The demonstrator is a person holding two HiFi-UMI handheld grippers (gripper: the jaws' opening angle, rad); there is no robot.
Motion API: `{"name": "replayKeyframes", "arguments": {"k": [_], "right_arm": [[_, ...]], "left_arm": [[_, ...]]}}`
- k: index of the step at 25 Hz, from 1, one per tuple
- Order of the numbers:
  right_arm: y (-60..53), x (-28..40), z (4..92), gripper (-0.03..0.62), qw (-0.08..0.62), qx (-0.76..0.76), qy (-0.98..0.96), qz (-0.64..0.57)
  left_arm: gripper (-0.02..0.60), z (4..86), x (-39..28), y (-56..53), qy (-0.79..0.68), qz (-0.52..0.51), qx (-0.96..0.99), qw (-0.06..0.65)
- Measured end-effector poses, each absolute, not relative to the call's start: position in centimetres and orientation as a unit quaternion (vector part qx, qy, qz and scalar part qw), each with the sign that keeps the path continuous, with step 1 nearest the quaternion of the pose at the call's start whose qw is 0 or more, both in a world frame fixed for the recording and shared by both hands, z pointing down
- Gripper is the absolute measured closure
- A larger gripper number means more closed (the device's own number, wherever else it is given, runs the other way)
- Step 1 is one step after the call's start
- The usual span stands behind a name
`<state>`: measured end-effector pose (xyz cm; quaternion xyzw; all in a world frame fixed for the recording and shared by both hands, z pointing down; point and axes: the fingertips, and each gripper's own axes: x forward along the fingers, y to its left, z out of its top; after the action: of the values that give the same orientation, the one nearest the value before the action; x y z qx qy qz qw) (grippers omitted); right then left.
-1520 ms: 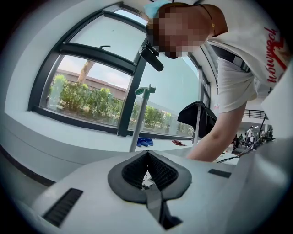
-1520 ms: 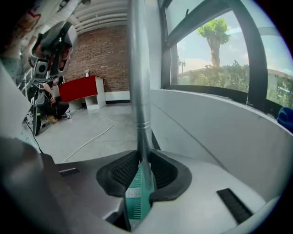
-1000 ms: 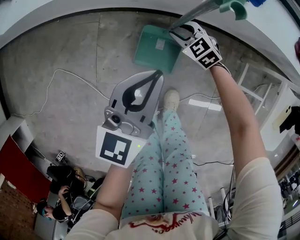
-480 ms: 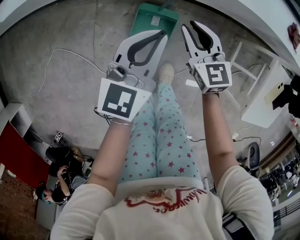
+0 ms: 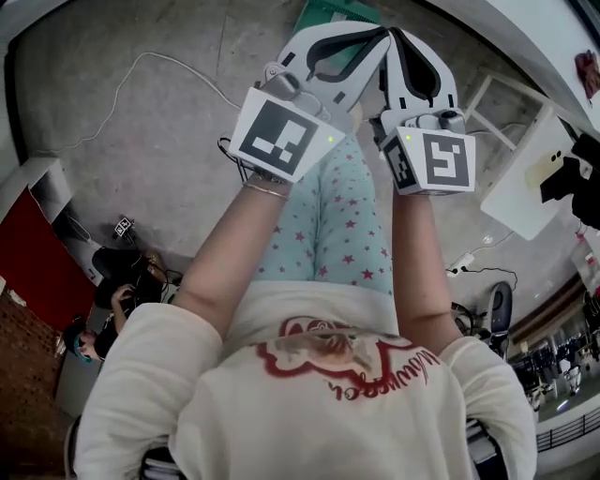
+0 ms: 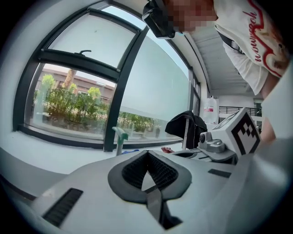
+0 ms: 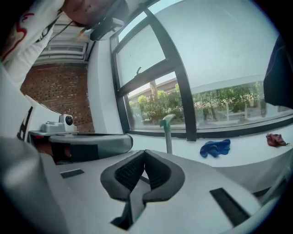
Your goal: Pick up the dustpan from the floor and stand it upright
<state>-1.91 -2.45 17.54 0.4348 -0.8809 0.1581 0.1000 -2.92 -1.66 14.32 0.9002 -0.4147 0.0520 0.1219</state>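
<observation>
Looking down from the head view, the person holds both tools up in front of the chest, side by side. The left gripper (image 5: pixel 375 39) and the right gripper (image 5: pixel 398 37) almost touch at their tips, above the star-print trousers (image 5: pixel 333 220). The green dustpan (image 5: pixel 323 13) shows just past those tips at the top edge, down on the grey floor (image 5: pixel 141 141), mostly hidden by the grippers. A white cable (image 5: pixel 178 66) trails across the floor to the left. In the left gripper view, the left gripper (image 6: pixel 147 153) has its jaws pressed together with nothing between them. Beyond it the dustpan's handle (image 6: pixel 119 137) stands upright before the window (image 6: pixel 91 100), clear of both tools. In the right gripper view, the right gripper (image 7: pixel 144 153) is likewise closed on nothing. The same handle (image 7: pixel 168 134) rises straight ahead of it, with a blue cloth (image 7: pixel 215 147) lying on the sill to its right.
</observation>
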Motion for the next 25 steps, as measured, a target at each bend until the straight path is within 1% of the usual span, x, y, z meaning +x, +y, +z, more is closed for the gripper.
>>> {"name": "replayKeyframes", "arguments": {"k": [4, 9, 12, 15, 18, 25], "right_arm": [[-2.6, -0.9, 13.8, 0.569, 0.093, 0.458, -0.873, 0.139], [-2.0, -0.5, 9.4, 0.569, 0.065, 0.458, -0.881, 0.099], [-0.3, 0.1, 7.9, 0.569, 0.047, 0.463, -0.88, 0.097], [2.6, 0.8, 7.4, 0.569, 0.046, 0.455, -0.884, 0.094], [6.4, 2.5, 7.7, 0.569, 0.046, 0.447, -0.888, 0.095], [18.4, 8.9, 6.6, 0.569, 0.056, 0.434, -0.894, 0.096]], "left_arm": [[0.563, 10.5, -2.4, -1.3, -0.399, 0.041, 0.912, 0.093], [0.563, 7.0, -2.2, -0.2, -0.404, 0.016, 0.911, 0.08], [0.563, 6.4, -2.1, 1.8, -0.414, 0.012, 0.907, 0.082], [0.563, 6.2, -1.7, 4.4, -0.426, 0.011, 0.901, 0.084], [0.563, 6.1, 0.1, 7.7, -0.43, 0.01, 0.899, 0.082], [0.563, 4.6, 7.2, 19.2, -0.433, -0.008, 0.898, 0.079]]}}
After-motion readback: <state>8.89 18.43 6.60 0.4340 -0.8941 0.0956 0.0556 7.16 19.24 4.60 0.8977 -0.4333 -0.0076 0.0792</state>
